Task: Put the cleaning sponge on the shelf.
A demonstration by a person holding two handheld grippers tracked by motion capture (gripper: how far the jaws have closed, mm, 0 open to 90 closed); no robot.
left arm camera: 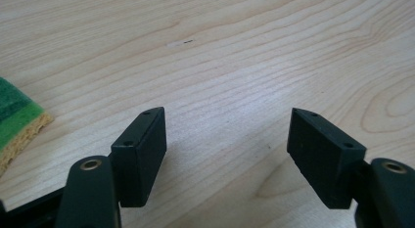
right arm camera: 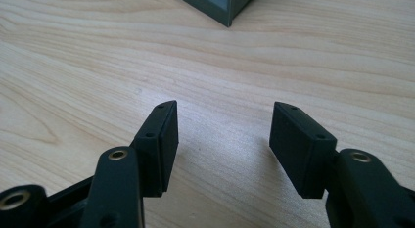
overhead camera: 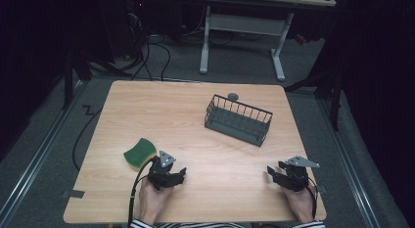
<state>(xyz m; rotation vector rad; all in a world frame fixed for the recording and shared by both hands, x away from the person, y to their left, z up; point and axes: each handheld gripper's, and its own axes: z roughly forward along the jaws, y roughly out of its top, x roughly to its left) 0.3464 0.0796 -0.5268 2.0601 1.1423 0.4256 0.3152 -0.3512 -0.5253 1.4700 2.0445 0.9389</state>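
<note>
A green and yellow sponge [overhead camera: 139, 152] lies on the wooden table [overhead camera: 195, 120] at the front left; its corner [left arm camera: 17, 123] shows at the left edge of the left gripper view. My left gripper [overhead camera: 182, 176] rests just right of the sponge, apart from it, open with only bare wood between its pads [left arm camera: 226, 145]. A dark wire basket [overhead camera: 238, 120] stands right of the table's middle; one corner of it [right arm camera: 215, 5] shows at the top of the right gripper view. My right gripper [overhead camera: 272, 173] sits near the front right edge, open, nothing between its pads [right arm camera: 223, 140].
A small dark round object [overhead camera: 233, 96] lies just behind the basket. Beyond the table a white desk frame [overhead camera: 244, 32] and cables [overhead camera: 147, 57] stand on the grey floor. A cable [overhead camera: 133, 198] trails from the left gripper over the table's front edge.
</note>
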